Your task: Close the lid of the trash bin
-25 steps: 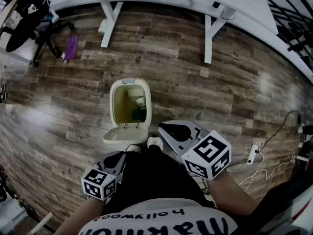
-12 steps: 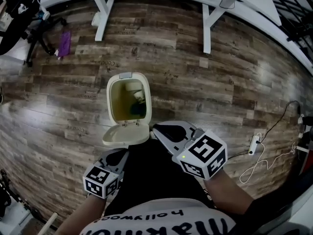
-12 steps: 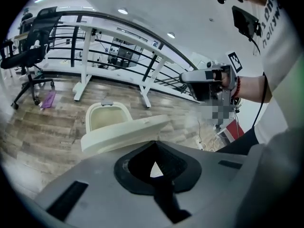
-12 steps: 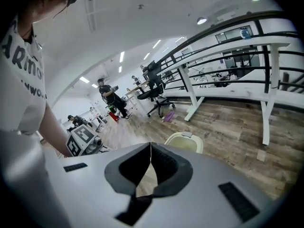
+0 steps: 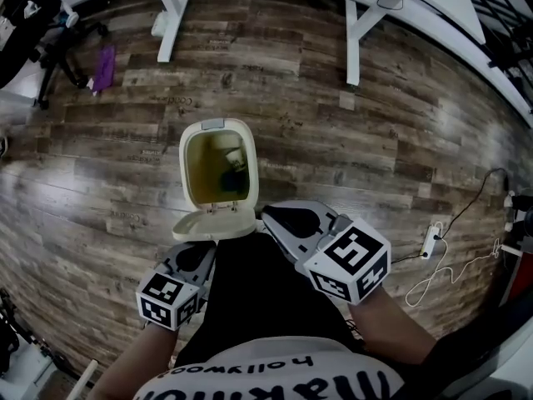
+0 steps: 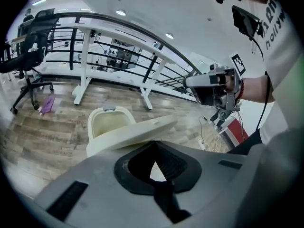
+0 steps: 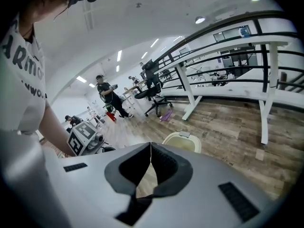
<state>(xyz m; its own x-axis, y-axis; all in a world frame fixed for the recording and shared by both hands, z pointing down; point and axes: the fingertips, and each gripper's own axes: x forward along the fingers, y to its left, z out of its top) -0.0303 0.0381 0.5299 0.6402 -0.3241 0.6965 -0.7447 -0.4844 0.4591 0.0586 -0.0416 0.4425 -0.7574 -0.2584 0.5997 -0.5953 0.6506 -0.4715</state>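
Observation:
A cream trash bin stands open on the wood floor, with dark rubbish inside. Its lid hangs tipped back toward me on the near-side hinge. My left gripper is shut and empty, just below the lid's left part. In the left gripper view the lid lies right beyond the closed jaw tips of the left gripper, with the bin behind it. My right gripper is shut and empty, its tips beside the lid's right edge. In the right gripper view the bin shows past the right gripper.
White desk legs stand beyond the bin. An office chair and a purple object are at the far left. A power strip with a white cable lies on the floor at the right. People stand far off in the right gripper view.
Both grippers have moved forward toward the lid. The left one came up under the lid's near edge. The head view has shifted, so the bin sits a little higher in the picture.

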